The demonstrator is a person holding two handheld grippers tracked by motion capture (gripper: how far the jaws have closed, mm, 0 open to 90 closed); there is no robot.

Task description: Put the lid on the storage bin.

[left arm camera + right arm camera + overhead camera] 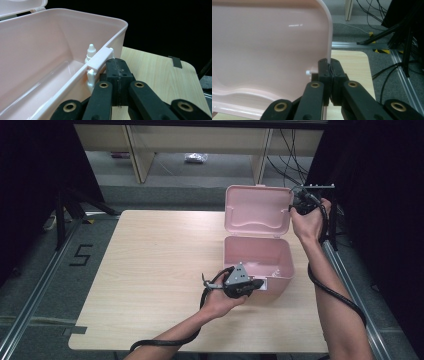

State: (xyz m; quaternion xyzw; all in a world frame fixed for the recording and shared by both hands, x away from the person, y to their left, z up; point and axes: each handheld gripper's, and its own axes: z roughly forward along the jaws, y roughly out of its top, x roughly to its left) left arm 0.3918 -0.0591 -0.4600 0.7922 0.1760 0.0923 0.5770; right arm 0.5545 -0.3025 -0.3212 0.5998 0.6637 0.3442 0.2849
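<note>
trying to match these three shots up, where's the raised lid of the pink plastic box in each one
High view: the raised pink plastic lid stands upper centre-right, its right edge at the right gripper.
Left gripper view: a lid corner at top left.
Right gripper view: the lid's inner face spans the left, its edge between the jaws.
Shared landmark: the light wooden table.

Both forearms are bare, with no sleeves or gloves. The left gripper [257, 285] is a black tool with a grey three-cornered plate [239, 274] on top and a thick black cable [165, 340] trailing from it. The right gripper [292, 208] is black too, with its own ribbed black cable [334, 292]. In the left gripper view, each jaw is a flat black link with rounded ends and brass-coloured rivets [103, 85], ending in blocky black pads [118, 72] with small holes. The right gripper view shows the same links, rivets [352, 84] and pads [329, 71].
</note>
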